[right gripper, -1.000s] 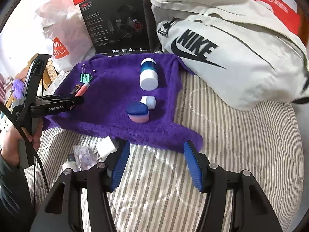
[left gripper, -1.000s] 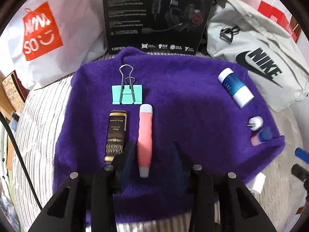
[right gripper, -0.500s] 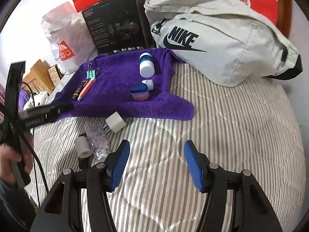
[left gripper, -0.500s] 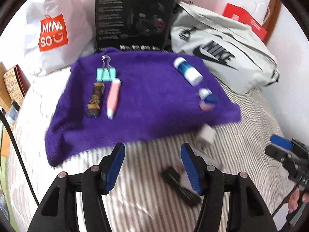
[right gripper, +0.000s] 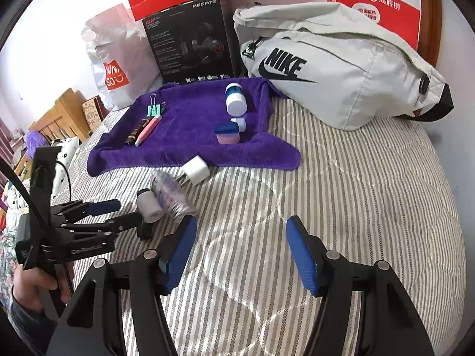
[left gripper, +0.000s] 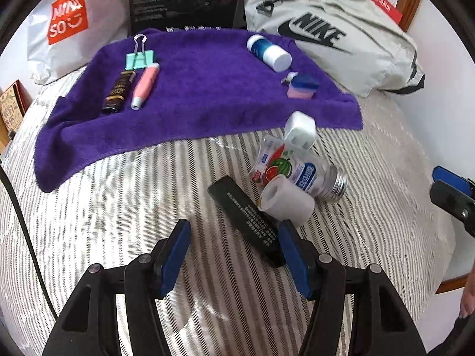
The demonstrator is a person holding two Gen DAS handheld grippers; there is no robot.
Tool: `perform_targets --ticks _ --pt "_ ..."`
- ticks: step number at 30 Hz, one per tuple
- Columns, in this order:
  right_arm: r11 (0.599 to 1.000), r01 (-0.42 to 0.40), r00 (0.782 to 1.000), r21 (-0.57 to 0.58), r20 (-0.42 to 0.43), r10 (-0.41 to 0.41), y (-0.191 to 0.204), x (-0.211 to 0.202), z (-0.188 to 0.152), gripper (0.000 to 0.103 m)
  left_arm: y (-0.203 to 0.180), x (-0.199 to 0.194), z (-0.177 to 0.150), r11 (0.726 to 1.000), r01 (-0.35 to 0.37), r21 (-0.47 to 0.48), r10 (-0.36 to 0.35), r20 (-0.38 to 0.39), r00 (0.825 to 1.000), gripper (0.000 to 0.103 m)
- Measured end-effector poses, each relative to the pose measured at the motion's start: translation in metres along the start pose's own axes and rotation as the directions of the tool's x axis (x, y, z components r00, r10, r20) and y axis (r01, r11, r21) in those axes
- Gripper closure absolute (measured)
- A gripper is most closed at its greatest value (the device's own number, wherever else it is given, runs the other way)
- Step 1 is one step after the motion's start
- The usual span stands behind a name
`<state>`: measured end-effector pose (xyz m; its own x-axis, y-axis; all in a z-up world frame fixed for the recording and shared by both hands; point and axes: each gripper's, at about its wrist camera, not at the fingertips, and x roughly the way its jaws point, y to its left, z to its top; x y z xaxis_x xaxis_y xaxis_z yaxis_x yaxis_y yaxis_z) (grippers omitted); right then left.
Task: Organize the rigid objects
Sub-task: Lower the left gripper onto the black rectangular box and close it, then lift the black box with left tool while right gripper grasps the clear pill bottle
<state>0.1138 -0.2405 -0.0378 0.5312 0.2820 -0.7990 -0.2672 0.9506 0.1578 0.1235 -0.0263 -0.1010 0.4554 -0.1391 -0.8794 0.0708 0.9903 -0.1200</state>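
Note:
A purple towel [left gripper: 190,101] lies on the striped bed. On it are a green binder clip [left gripper: 139,57], a dark tube [left gripper: 117,92], a pink pen [left gripper: 144,84], a blue-white bottle [left gripper: 268,52], a small white cap [left gripper: 290,76] and a pink-blue jar [left gripper: 302,86]. Off the towel lie a white charger plug [left gripper: 300,129], a clear jar [left gripper: 299,170], a white tape roll [left gripper: 286,200] and a black bar [left gripper: 248,215]. My left gripper [left gripper: 234,255] is open and empty, just in front of the black bar. My right gripper [right gripper: 240,252] is open and empty over bare bedding.
A grey Nike bag [right gripper: 335,62], a black headset box [right gripper: 190,41] and a white Miniso bag [right gripper: 118,62] stand behind the towel. Red bags [right gripper: 377,9] lean on the wall. Wooden furniture [right gripper: 59,118] is at the left.
My left gripper has pulled back from the pink pen on the towel and now sits over the loose items on the bedding. My right gripper has drawn back too.

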Motion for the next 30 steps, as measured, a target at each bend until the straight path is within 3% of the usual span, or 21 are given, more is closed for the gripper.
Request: perform_targets --ticks 7,11,14,17,20,22,30 --pt "1.000 -0.002 1.000 -0.020 -0.025 0.001 0.006 0.002 -0.009 0.040 -0.009 0.002 -0.002 0.993 -0.108 0.058 0.107 0.016 0.994 0.038" --pt "0.999 0.001 0.999 -0.036 -0.037 -0.002 0.009 0.004 -0.011 0.040 0.015 -0.007 -0.007 0.980 -0.194 0.047 0.193 0.029 0.981 0.033" --pt "0.999 -0.003 0.999 -0.039 -0.043 0.001 0.010 0.007 -0.011 0.040 0.030 -0.010 -0.005 0.984 -0.178 0.020 0.177 0.045 0.983 0.034" --pt "0.999 -0.008 0.999 -0.038 -0.050 0.006 0.011 0.012 -0.009 0.040 0.029 -0.005 -0.001 0.990 -0.131 0.052 0.128 0.048 0.991 0.037" --pt "0.999 -0.011 0.998 -0.043 -0.059 0.009 0.014 0.015 -0.009 0.040 0.015 0.002 -0.003 0.982 -0.130 0.136 0.123 0.056 0.991 0.054" --pt "0.999 -0.009 0.998 -0.050 -0.065 0.006 0.015 0.017 -0.009 0.040 0.010 0.002 -0.003 0.978 -0.124 0.167 0.114 0.067 0.991 0.060" --pt "0.999 -0.009 0.997 -0.035 -0.081 0.006 0.013 0.029 -0.007 0.040 0.003 0.001 -0.004 0.978 -0.080 0.195 0.067 0.071 0.995 0.080"
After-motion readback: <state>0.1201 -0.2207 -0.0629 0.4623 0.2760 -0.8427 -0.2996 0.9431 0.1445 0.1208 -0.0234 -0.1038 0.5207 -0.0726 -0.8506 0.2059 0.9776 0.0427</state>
